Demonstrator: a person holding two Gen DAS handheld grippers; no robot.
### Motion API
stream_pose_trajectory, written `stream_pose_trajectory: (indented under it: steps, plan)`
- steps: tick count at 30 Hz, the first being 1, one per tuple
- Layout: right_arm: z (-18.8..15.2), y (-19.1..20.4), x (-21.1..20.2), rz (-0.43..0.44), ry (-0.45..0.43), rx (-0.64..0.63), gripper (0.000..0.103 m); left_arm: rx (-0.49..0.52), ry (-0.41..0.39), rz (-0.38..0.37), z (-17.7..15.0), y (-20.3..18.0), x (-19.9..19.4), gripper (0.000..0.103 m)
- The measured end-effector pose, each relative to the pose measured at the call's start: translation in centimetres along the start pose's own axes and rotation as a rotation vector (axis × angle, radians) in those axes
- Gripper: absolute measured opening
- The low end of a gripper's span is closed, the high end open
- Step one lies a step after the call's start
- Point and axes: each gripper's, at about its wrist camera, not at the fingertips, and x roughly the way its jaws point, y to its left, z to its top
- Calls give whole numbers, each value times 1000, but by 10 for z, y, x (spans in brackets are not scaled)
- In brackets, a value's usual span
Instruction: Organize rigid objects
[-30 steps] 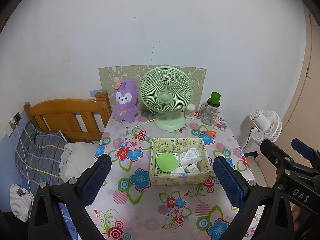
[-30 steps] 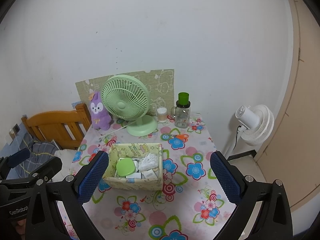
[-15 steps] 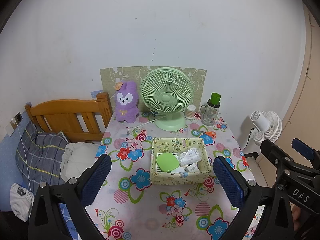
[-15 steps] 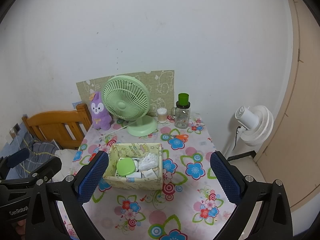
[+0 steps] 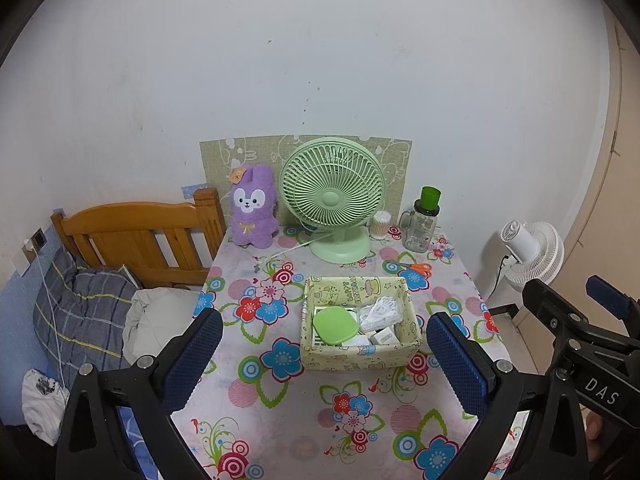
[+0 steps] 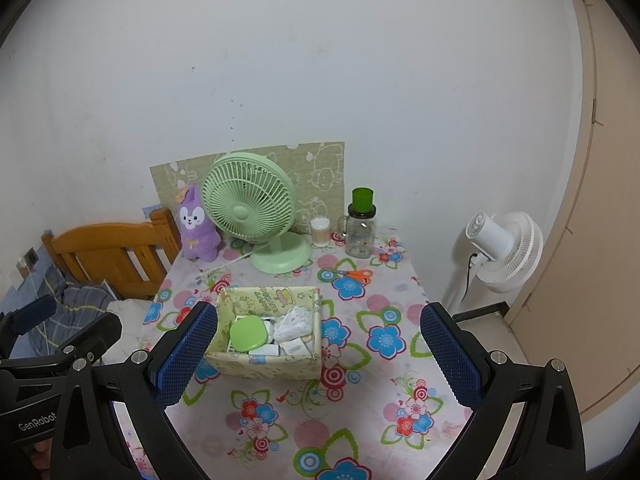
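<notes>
Presently, the left gripper (image 5: 324, 354) hangs above the near part of the table (image 5: 248, 396) with its blue-padded jaws spread wide and nothing between them; the right gripper (image 6: 318, 354) is likewise wide apart and empty, held beside it. Centrally on the flowered tablecloth stands the box (image 5: 360, 354), an open-topped, pale yellow-green carton with cartoon print and upright walls; inside, a rounded green case (image 5: 335, 326) lies at the left, a bundle of white cable (image 5: 380, 314) at the right, and small white blocks (image 5: 382, 338) sit along the near wall, their kind too small to tell. Orange-handled scissors (image 5: 414, 267) lie flat on the cloth just behind the box; a green desk fan (image 5: 332, 196), a purple plush rabbit (image 5: 252, 210), a cotton-swab tub (image 5: 380, 225) and a green-capped glass jar (image 5: 422, 224) stand along the back edge.
</notes>
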Motion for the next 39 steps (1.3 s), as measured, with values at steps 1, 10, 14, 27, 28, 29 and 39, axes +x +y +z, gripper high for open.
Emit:
stream_pose_trajectory:
  steps: [1, 10, 14, 27, 28, 29, 39]
  plan:
    - [0, 0, 0, 0, 0, 1, 102, -1, 0, 0, 0, 0, 0, 103]
    - [-1, 0, 0, 0, 2, -1, 102, -5, 2, 5, -1, 4, 0, 103]
    - [-1, 2, 1, -6, 7, -5, 103, -8, 8, 4, -2, 4, 2, 103]
    - [-3, 3, 4, -26, 13, -6, 102, -2, 8, 6, -5, 3, 5, 103]
    - [-3, 3, 3, -28, 12, -8, 102, -1, 7, 7, -5, 2, 4, 103]
    - [-3, 4, 2, -31, 11, -9, 103, 0, 7, 8, -5, 3, 4, 103]
    - [-1, 5, -2, -46, -10, -23, 103, 13, -8, 24, -5, -1, -1, 103]
